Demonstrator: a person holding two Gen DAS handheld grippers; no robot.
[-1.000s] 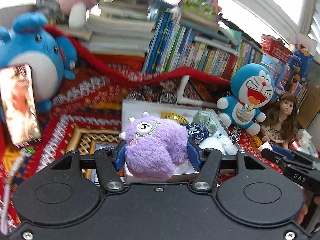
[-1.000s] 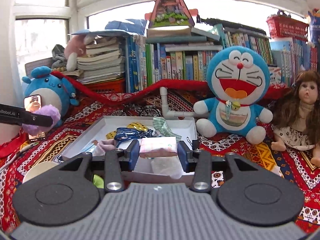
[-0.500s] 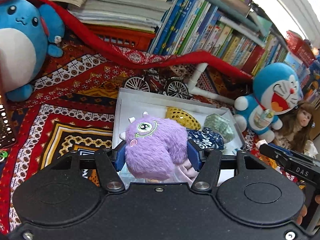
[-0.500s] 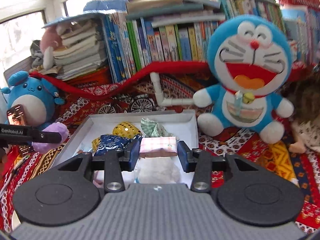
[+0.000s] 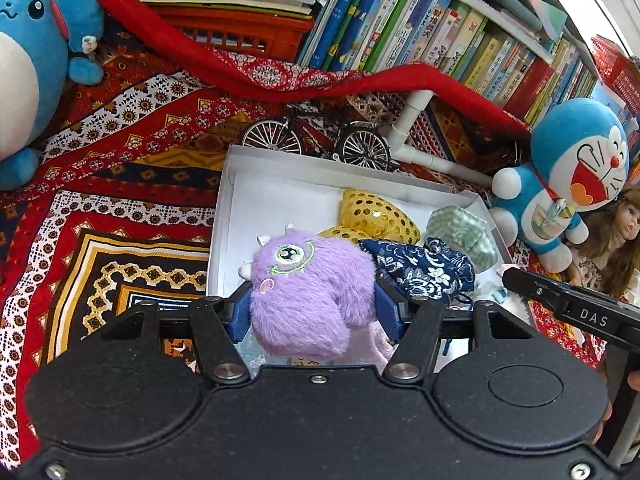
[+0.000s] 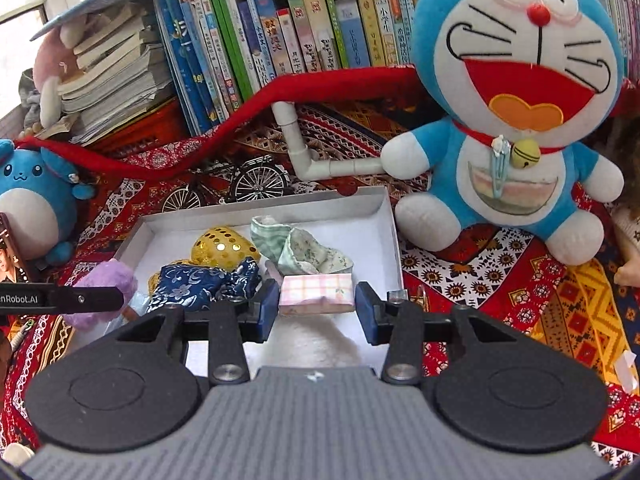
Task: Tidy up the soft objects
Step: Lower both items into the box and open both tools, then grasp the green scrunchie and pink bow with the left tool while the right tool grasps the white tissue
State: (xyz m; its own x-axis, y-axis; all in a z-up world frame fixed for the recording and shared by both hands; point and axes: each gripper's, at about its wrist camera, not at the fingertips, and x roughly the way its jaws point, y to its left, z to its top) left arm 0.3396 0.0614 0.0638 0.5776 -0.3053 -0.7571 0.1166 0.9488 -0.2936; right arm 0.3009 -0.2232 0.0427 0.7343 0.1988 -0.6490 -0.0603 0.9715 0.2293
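Holding a purple one-eyed plush (image 5: pixel 308 292), left gripper (image 5: pixel 314 312) with jaws pressed into the fur on both sides, poised over the near left corner of the white box (image 5: pixel 256 184). Carrying a folded pink checked cloth (image 6: pixel 317 289), right gripper (image 6: pixel 316 310) with jaws part-way closed, left pad against the cloth, right pad close beside it with contact too fine to confirm; judged a grip. Cloth poised above the near middle of the box, at about 6 o'clock from the green patterned pouch (image 6: pixel 304 250).

Judging progress as well along: already lying inside the box, a gold sequined piece (image 5: pixel 378 214) toward 12 o'clock, the green pouch at about 2 o'clock, a navy floral bundle (image 5: pixel 420 270) at 3 o'clock of the plush, plus something white and fluffy near the front edge, too hidden to name. Left to do, by the look of it: lowering and releasing both held items into the free floor of the box, open mainly along its left side at 9 to 11 o'clock.

Pose: both grippers pointed forward and tilted down at the box from its near side, side by side, left one over the left half, right one over the centre, its black finger (image 5: pixel 568 312) showing at 3 o'clock in the left view. Standing outside the box on the patterned cloth: Doraemon plush (image 6: pixel 516 100), blue round plush (image 5: pixel 28 60), toy bicycle (image 5: pixel 316 142).
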